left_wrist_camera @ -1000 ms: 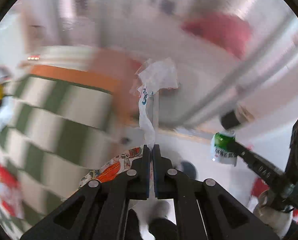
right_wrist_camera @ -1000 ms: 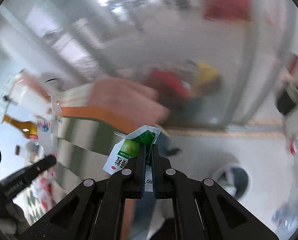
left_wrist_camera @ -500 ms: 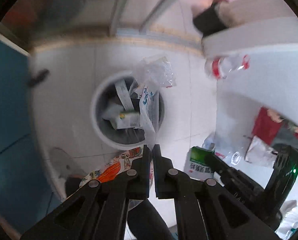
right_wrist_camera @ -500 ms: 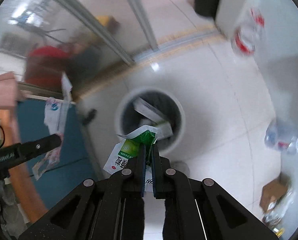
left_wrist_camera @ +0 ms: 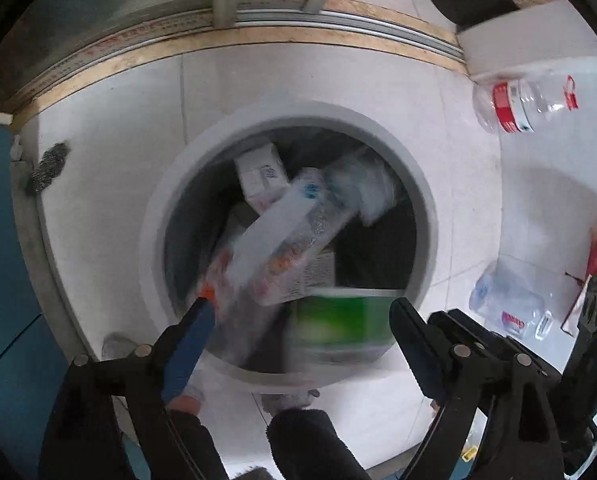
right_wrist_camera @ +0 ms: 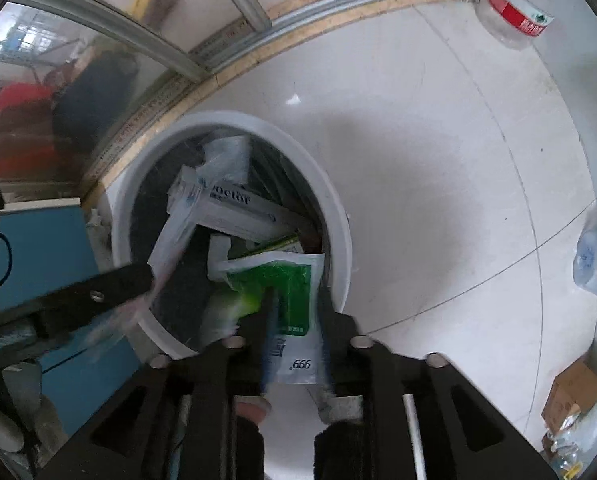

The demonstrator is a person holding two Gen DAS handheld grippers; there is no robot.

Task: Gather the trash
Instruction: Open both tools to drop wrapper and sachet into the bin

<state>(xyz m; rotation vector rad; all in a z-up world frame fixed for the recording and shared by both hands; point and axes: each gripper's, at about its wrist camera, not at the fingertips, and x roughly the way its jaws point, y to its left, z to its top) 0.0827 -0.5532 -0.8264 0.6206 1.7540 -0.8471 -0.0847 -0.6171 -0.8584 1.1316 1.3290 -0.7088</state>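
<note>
Between my own spread fingers, closest to the lens, the left gripper (left_wrist_camera: 298, 328) stands wide apart with nothing pinched; I opened it over the bin so the clear printed wrapper (left_wrist_camera: 282, 240) would drop free, and it shows blurred, tumbling across the opening just beyond the fingertips. My right gripper (right_wrist_camera: 296, 304) is parted too, though less widely, and the green-and-white packet (right_wrist_camera: 286, 300) hangs in the gap, its top already leaning over the near rim; whether a pad touches it or it is sliding loose I cannot tell.

Below both claws sits the round white bin (left_wrist_camera: 166, 216), placed so each release falls straight in. Inside lie a long white carton (right_wrist_camera: 234, 208) and other paper trash, piled against the dark liner.

Farther out on the pale tiled floor (right_wrist_camera: 438, 160), a clear bottle with a red label (left_wrist_camera: 526, 100) and a crushed bottle (left_wrist_camera: 510, 308) lie well apart from the bin, probably next to collect.
</note>
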